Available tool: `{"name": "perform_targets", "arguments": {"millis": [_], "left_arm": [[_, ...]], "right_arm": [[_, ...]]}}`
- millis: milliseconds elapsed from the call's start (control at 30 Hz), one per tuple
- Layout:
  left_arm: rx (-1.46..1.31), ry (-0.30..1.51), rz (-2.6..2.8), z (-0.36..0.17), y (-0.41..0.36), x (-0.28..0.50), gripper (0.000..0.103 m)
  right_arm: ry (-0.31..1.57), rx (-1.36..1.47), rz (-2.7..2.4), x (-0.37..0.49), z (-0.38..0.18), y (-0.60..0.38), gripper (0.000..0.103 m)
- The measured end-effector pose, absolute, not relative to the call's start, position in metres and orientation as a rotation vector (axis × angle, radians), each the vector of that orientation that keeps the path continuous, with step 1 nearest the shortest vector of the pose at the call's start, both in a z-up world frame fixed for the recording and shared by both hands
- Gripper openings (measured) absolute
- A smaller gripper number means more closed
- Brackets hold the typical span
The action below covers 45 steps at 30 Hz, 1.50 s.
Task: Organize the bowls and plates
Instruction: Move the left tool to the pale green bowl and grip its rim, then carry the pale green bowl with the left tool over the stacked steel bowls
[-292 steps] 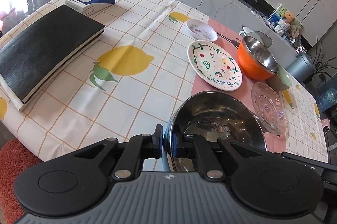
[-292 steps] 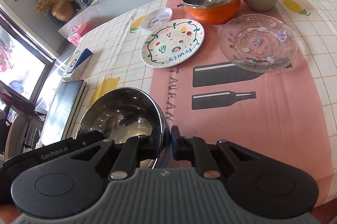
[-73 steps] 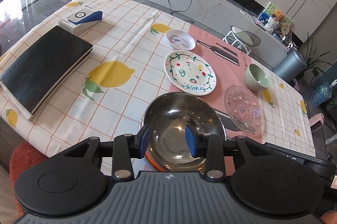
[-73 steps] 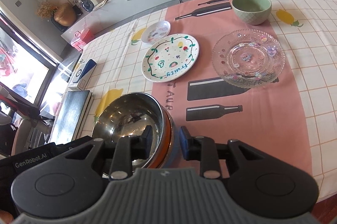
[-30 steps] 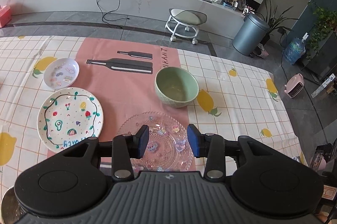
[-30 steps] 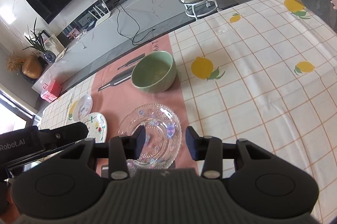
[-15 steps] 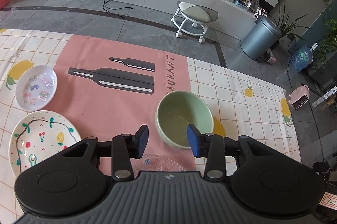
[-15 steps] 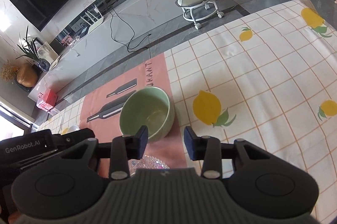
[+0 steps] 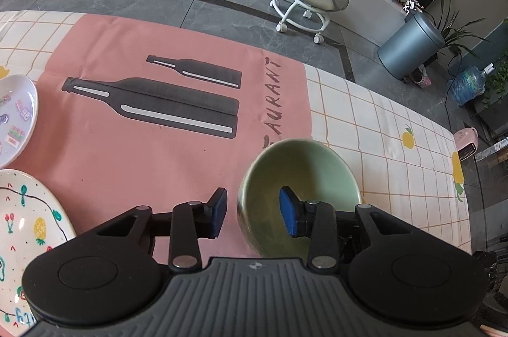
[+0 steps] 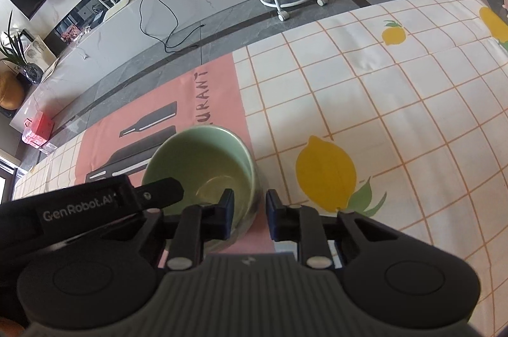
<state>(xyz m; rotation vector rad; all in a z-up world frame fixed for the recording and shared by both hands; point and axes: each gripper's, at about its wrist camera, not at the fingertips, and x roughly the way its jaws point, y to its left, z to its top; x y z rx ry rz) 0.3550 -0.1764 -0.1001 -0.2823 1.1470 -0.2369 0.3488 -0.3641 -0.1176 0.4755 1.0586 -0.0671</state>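
A pale green bowl [image 9: 301,175] stands upright at the edge of the pink runner. My left gripper [image 9: 254,214] straddles its left wall, one blue pad [image 9: 219,213] outside and the other inside. Its jaws are closing, and a small gap shows beside the outer pad. In the right wrist view the green bowl [image 10: 197,162] has my right gripper [image 10: 250,214] over its right wall, one pad in and one out. Those jaws are closing too, with a sliver of runner showing by the outer pad. The left gripper's finger [image 10: 162,191] reaches into the bowl from the left.
A painted fruit plate [image 9: 28,226] and a small white dish [image 9: 12,115] lie at the left. The lemon-print tablecloth [image 10: 381,115] stretches to the right. Beyond the table's far edge are a wheeled stool [image 9: 304,0] and a grey bin [image 9: 409,45].
Both grippers came forward and down onto the green bowl, whose walls now sit between the jaws. Both pairs of jaws narrowed. The glass plate has left view.
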Motion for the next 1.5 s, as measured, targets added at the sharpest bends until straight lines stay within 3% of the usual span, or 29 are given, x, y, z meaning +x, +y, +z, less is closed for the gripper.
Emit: {"name": "perform_targets", "arguments": {"millis": [33,167,533,933,1233,1500], "left_arm": [[-0.285,1.155,-0.231,-0.104,-0.176,0.357,0.035],[-0.277,1.176,-0.232,-0.112,-0.176,0.361,0.011],[-0.235,1.155,-0.24,-0.1,-0.18,0.348,0.01],[-0.233,1.063,-0.217,-0.033,-0.161,0.277,0.01],[-0.301,0.949,-0.184,0.016,-0.107,0.191,0.01],[-0.361,0.936,-0.106,0.029,-0.039,0.126,0.01]], "right_arm": [[1.068,0.479,-0.067,0.351,-0.121,-0.363,0.017],[1.074,0.49,-0.069,0.355,-0.128,-0.362,0.017],[1.061,0.525,-0.072,0.347,-0.127,-0.364,0.014],[0.967,0.573,-0.023,0.278,-0.07,-0.353,0.013],[0.851,0.569,0.054,0.191,-0.015,-0.309,0.013],[0.849,0.529,0.19,0.128,0.003,-0.251,0.013]]}}
